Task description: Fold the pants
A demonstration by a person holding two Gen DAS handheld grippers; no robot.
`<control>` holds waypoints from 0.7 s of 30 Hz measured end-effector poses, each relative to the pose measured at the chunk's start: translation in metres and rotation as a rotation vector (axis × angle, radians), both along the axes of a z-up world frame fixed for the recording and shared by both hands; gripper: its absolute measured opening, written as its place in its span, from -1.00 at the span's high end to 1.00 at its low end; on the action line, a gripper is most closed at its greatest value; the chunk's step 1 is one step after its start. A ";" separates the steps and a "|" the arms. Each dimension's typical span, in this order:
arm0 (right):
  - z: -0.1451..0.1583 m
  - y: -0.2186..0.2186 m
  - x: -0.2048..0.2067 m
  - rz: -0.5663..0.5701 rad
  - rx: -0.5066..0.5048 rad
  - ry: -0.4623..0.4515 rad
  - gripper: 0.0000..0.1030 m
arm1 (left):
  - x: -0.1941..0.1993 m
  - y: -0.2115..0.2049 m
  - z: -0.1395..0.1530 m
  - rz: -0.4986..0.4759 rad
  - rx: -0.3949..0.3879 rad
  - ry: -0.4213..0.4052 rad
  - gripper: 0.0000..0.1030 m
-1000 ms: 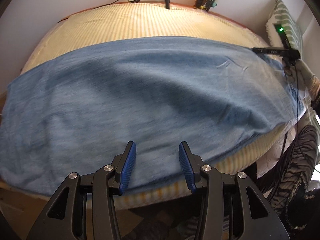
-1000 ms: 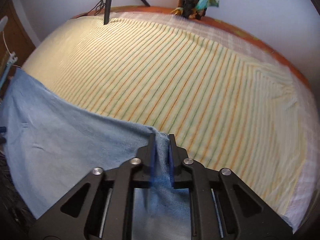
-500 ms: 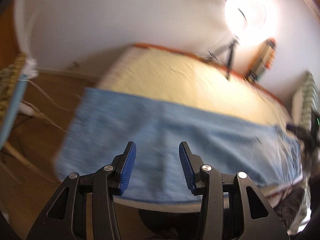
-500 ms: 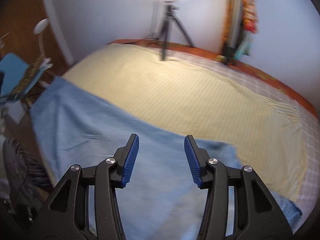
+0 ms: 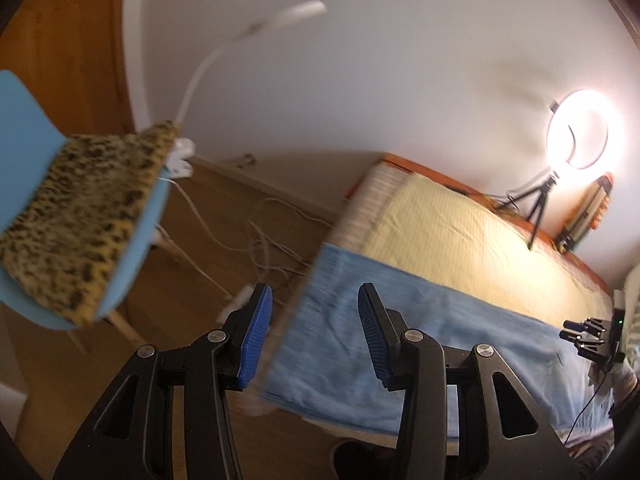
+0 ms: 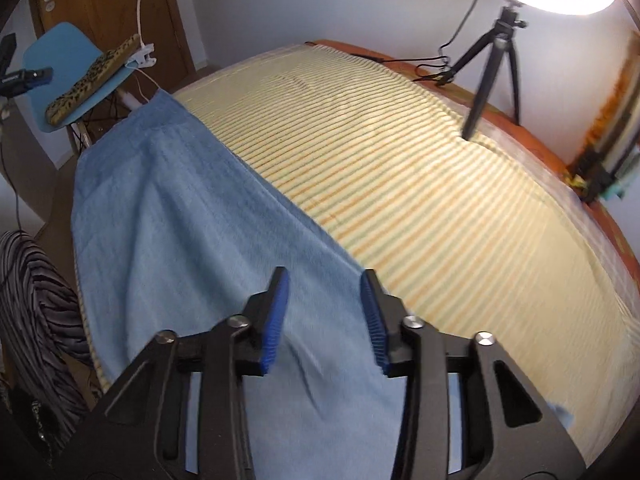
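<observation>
Pants (image 6: 192,248) flat along bed (image 6: 440,208) edge, ready for fold. Left gripper (image 5: 316,332) part open, empty, off pants end. Right gripper (image 6: 324,316) just narrowing, empty, over cloth.

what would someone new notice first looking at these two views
The long light-blue pants stand out first, spread flat along the near edge of the yellow striped bedspread. Next comes the glowing white ring light on a black tripod at the far side of the bed. Off the bed's end stands a light-blue chair with a leopard-print cushion.
</observation>
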State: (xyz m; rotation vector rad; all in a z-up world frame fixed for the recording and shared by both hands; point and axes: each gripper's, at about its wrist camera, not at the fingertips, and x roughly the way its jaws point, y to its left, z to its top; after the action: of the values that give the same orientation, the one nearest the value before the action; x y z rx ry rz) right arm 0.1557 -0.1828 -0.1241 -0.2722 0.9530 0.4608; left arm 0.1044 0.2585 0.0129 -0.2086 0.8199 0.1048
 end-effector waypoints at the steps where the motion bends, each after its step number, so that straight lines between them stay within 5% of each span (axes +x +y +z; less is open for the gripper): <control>1: -0.004 0.006 0.007 0.016 -0.007 0.006 0.36 | -0.001 0.009 0.006 0.018 0.012 -0.004 0.16; 11: -0.041 0.047 0.041 0.151 -0.108 0.067 0.38 | -0.029 0.064 0.036 0.131 0.074 -0.016 0.16; 13: -0.041 0.046 0.042 0.153 -0.096 0.066 0.44 | -0.032 0.065 0.029 0.120 0.071 -0.003 0.16; 15: -0.040 0.045 0.040 0.154 -0.081 0.063 0.83 | -0.034 0.060 0.015 0.104 0.056 0.012 0.16; 21: -0.035 0.057 0.034 0.143 -0.179 -0.021 0.95 | -0.023 0.032 -0.046 0.028 0.010 0.103 0.16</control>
State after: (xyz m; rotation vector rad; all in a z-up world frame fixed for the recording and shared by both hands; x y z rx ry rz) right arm 0.1895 -0.1255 -0.1590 -0.5089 0.9590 0.5029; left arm 0.0817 0.2906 -0.0335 -0.2060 0.9192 0.1467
